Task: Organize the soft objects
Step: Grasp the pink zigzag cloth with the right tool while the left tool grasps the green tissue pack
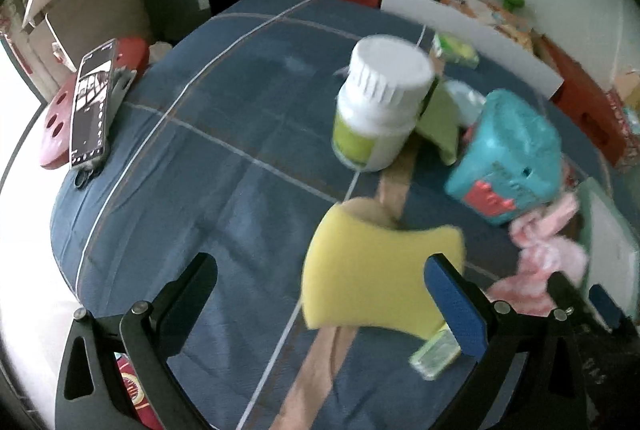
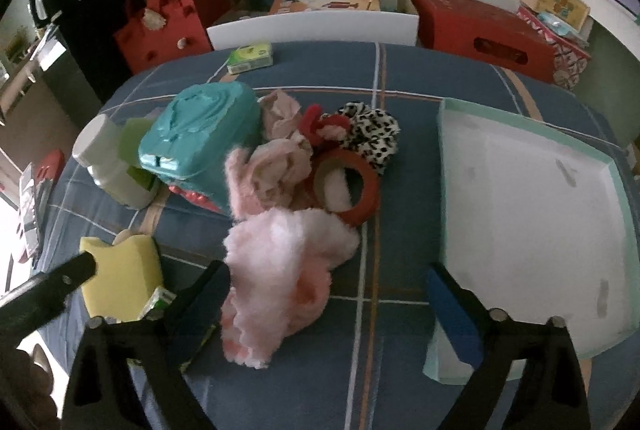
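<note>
Right gripper (image 2: 324, 294), jaws wide and empty, poised over pink fluffy cloth (image 2: 280, 270) left of mint tray (image 2: 592, 158); advisable: pinch its bulk, avoiding red ring (image 2: 362, 190); left gripper (image 1: 328, 294) likewise wide.

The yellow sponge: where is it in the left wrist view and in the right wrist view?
Left wrist view: yellow sponge lies low and right of the middle, between the open jaws.
Right wrist view: it lies at the lower left.
Shared landmark: the white bottle stands beyond it in both.
</note>
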`<state>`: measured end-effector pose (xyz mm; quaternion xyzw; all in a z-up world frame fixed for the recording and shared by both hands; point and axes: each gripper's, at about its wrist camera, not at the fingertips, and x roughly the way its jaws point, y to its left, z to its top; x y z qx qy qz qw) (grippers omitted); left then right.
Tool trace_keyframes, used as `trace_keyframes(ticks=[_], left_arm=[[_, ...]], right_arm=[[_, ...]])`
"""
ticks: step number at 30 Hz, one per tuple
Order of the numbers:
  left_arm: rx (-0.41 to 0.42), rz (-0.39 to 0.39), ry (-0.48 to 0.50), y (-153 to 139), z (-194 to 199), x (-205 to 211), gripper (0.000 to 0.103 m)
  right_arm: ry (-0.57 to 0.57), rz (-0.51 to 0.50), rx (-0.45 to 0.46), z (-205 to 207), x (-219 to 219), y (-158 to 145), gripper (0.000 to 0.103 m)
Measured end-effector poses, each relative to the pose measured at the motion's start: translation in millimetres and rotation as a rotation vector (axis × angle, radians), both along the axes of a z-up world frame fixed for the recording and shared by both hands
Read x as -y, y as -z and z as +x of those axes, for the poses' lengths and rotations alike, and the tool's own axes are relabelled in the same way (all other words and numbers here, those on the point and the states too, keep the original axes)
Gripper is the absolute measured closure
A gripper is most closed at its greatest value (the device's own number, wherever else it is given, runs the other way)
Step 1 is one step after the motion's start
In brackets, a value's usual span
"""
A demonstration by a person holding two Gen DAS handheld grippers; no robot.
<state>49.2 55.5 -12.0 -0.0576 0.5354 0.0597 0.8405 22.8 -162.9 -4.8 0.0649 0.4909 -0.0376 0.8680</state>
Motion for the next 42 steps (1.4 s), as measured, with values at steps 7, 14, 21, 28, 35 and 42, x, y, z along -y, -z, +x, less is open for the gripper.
trace_keyframes(ticks=[7,14,21,28,35,42], left_arm=[[0.016,0.019,0.055,1.5,-10.5,11.8,0.0],[0.032,0.014,0.142,-3.4,-22.9,37.5,0.0],[0.028,-0.001,0.185,-4.7,-25.9,46.4,0.0],[0.026,-0.02,0.203,-4.7,-26.2,47.2,0.0],[0.03,-0.014,0.263,-3.3,-29.4,60.1,0.0],[0.012,-0.031,0.335,1.4,-32.2,76.2,0.019]], right_arm=[[-0.043,0.015,-0.002,-2.2,-11.3,6.3,0.027],[-0.053,0.054,-0.023,-0.5,-12.6,15.1,0.057],[-0.044,0.066,-0.001,-4.1,-7.5,11.3,0.076],[-0.025,0.078,0.045,-12.1,2.3,-1.9,0.089],[0.018,0.07,0.121,-27.5,17.0,-23.8,0.09],[0.034,0.067,0.165,-37.1,23.6,-37.3,0.09]])
